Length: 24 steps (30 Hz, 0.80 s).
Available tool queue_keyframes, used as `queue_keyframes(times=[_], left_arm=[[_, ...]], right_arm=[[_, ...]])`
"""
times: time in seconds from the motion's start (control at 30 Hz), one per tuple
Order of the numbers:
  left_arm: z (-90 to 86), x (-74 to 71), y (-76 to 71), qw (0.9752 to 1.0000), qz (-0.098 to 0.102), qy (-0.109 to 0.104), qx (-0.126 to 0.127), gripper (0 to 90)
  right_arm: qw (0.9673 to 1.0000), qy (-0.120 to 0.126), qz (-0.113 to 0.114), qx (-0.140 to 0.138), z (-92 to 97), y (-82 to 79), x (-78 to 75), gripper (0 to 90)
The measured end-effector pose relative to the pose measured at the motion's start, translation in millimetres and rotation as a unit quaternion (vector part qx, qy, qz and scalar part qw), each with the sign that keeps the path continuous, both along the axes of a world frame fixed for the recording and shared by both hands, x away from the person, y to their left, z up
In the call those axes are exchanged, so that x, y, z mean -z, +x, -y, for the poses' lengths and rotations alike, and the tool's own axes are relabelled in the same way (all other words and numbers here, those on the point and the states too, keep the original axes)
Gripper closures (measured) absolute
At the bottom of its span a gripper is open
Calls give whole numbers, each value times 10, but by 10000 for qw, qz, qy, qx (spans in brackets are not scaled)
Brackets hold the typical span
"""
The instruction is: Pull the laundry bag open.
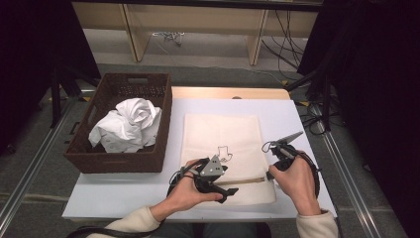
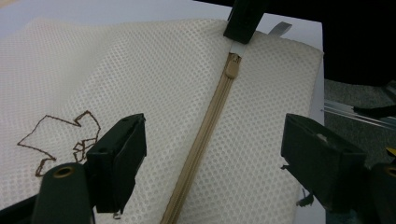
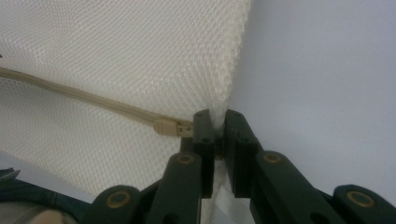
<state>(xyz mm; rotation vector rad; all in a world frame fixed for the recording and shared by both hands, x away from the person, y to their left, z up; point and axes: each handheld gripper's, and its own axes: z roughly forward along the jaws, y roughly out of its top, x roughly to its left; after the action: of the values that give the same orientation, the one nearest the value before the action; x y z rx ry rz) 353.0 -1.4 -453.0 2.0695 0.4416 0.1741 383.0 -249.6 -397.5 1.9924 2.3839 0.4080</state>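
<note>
Your right gripper [image 3: 217,135] is clamped on the mesh bag's [image 1: 218,134] edge, just beside the zip pull [image 3: 164,126]. Your left gripper [image 2: 212,154] hangs wide open over the zipper [image 2: 205,135], nothing held. Bag lies flat on the table [image 1: 124,191], w/ a wicker basket [image 1: 116,163] of white cloth [image 1: 126,124] alongside.
</note>
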Motion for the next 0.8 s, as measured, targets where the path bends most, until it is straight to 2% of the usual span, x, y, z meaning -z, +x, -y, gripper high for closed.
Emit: queue_keyframes(times=[0.03, 0.13, 0.17, 0.33, 0.4, 0.43, 0.53, 0.63, 0.67, 0.73, 0.8], left_arm=[[14, -5, 4, 10000, 37, -89, -8, 216], [56, -24, 0, 9999, 73, -90, 45, 211], [69, -35, 1, 9999, 103, -9, 106, 210], [178, -32, -3, 9995, 160, 39, 276, 212], [213, -13, 3, 9994, 162, -11, 304, 219], [229, -7, 7, 9993, 157, 2, 328, 221], [280, 15, 14, 9990, 123, 73, 434, 232], [345, 52, 5, 9987, 80, 5, 509, 237], [360, 57, 5, 9986, 85, 21, 530, 238], [381, 62, 11, 9982, 109, 88, 583, 243], [407, 64, 10, 9980, 96, 59, 623, 256]], right_arm=[[10000, -7, -17, -39, 3, -2, -5, 848], [10000, -7, -3, 50, -8, 1, -1, 848], [10000, -14, 8, 37, -5, 3, 2, 848], [10000, -6, -18, -16, 4, 0, -4, 848], [10000, 17, -40, -6, 5, 3, 0, 848], [9997, -14, 154, -206, 32, 14, 24, 847], [9996, -9, 223, -187, 31, 18, 44, 847], [9996, 7, 202, -188, 32, 16, 36, 847], [9994, -17, 216, -261, 43, 16, 38, 847], [9995, -21, 194, -237, 35, 15, 35, 847], [9996, -18, 208, -202, 30, 19, 40, 847]])
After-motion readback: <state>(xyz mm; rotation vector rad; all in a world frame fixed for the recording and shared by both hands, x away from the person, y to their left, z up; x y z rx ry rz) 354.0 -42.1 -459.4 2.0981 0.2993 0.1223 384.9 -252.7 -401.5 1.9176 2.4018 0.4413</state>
